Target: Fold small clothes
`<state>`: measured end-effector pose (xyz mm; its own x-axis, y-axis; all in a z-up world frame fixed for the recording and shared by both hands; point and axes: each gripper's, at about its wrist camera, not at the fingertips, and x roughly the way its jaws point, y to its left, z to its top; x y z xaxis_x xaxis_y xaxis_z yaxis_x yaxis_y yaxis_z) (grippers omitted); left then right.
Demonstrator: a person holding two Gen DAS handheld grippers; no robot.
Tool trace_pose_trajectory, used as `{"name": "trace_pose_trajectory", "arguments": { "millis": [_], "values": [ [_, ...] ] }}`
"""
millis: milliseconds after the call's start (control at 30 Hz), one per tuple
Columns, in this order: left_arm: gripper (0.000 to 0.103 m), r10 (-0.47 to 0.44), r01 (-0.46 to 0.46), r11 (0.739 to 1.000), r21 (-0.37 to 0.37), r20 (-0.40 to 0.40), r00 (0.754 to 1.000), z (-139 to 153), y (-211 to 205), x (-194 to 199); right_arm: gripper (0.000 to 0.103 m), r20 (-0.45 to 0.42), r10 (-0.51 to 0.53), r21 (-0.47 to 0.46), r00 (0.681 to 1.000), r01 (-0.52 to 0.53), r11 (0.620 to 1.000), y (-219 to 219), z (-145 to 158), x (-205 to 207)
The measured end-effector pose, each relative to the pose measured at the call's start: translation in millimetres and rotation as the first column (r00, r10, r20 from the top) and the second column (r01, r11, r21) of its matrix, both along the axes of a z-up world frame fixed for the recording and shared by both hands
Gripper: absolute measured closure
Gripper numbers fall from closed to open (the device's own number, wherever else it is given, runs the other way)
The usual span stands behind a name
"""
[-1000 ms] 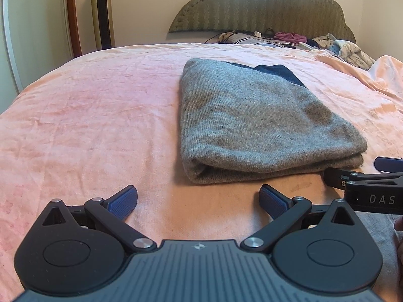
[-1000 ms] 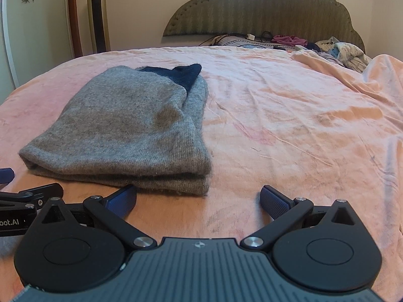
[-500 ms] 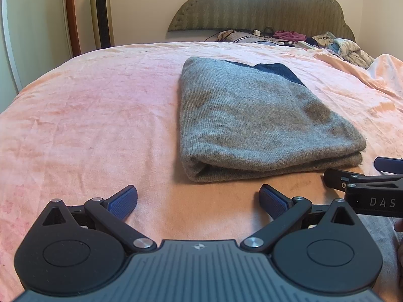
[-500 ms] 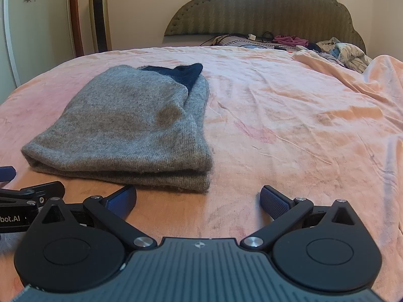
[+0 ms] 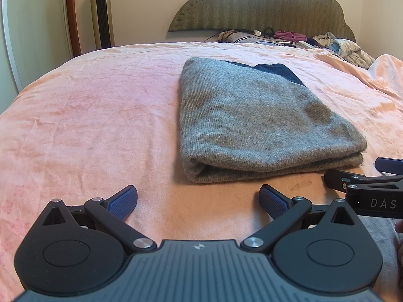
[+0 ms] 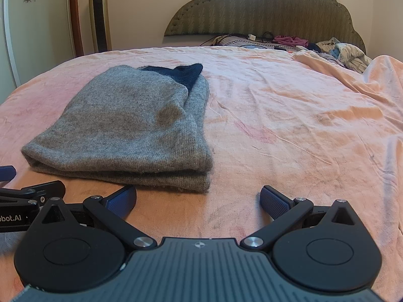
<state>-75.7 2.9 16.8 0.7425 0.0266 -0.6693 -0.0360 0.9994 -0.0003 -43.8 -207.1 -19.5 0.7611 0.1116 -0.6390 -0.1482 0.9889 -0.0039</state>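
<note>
The grey sweater [image 5: 254, 123] is lying folded on the pink bedspread [image 5: 88, 115], while the left gripper [image 5: 199, 200] and right gripper [image 6: 197, 198] are hovering just short of its near edge, both spread wide and holding nothing, and a careless nudge could be undoing those 2 stacked layers.

One folded garment [image 5: 254, 123]; two grippers [image 5: 198, 200]

Fuzzy grey knit sweater [image 5: 254, 123], matt, with dark blue trim. Soft, plush pink blanket [image 5: 95, 115], faintly creased. Matt black plastic left gripper [image 5: 198, 199], ribbed blue rubbery pads [image 5: 273, 202], 2 shiny metal pivot screws. Padded, woven-fabric headboard [image 6: 262, 7].
</note>
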Motion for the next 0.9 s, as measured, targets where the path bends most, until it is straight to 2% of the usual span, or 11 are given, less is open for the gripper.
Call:
{"name": "trace_pose_trajectory", "arguments": {
  "millis": [900],
  "values": [
    [0.000,-0.007,0.007,1.000,0.000,-0.014,1.000,0.7,1.4,2.2,0.000,0.000,0.000,0.000,1.000,0.000,1.000,0.1,-0.2,0.2]
  ]
}}
